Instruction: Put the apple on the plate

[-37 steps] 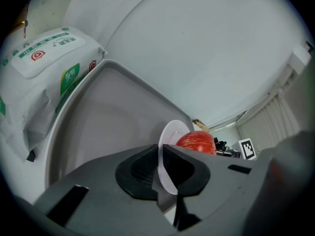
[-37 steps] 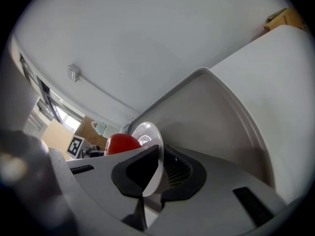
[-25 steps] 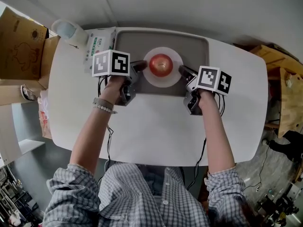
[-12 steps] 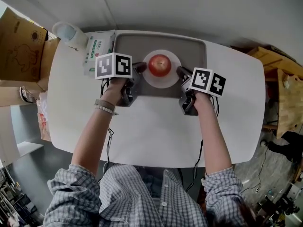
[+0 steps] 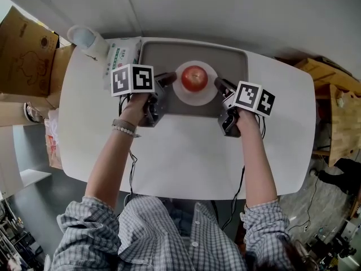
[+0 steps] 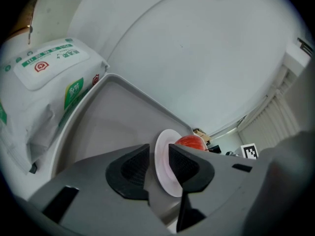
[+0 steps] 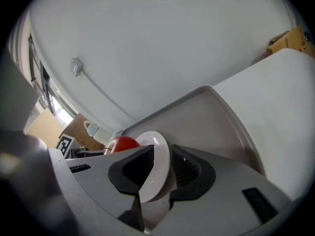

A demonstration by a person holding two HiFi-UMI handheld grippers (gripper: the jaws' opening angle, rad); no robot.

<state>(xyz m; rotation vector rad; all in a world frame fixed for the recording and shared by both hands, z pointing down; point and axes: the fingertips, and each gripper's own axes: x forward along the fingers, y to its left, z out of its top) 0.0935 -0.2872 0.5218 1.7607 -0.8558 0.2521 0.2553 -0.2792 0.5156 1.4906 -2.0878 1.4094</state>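
- Red apple (image 5: 194, 78) sits at the middle of the white plate (image 5: 181, 95), so by the look of it the placing is done.
- Plate lies over the grey tray (image 5: 155, 52) at the far side of the white worktop (image 5: 180, 151); whether it rests on the tray or is raised off it cannot be told.
- Left gripper (image 5: 167, 79) has its jaws closed on the plate's left rim; its own view shows the rim (image 6: 162, 161) pinched between the pads, with the apple (image 6: 191, 142) just beyond.
- Right gripper (image 5: 219, 84) clamps the opposite rim (image 7: 156, 166) the same way, apple (image 7: 122, 144) behind.
- Gripping both sides likely keeps the plate level, so the round fruit does not roll off.
- A wipes packet (image 5: 119, 55) lies beside the tray's left edge, clear of both grippers.
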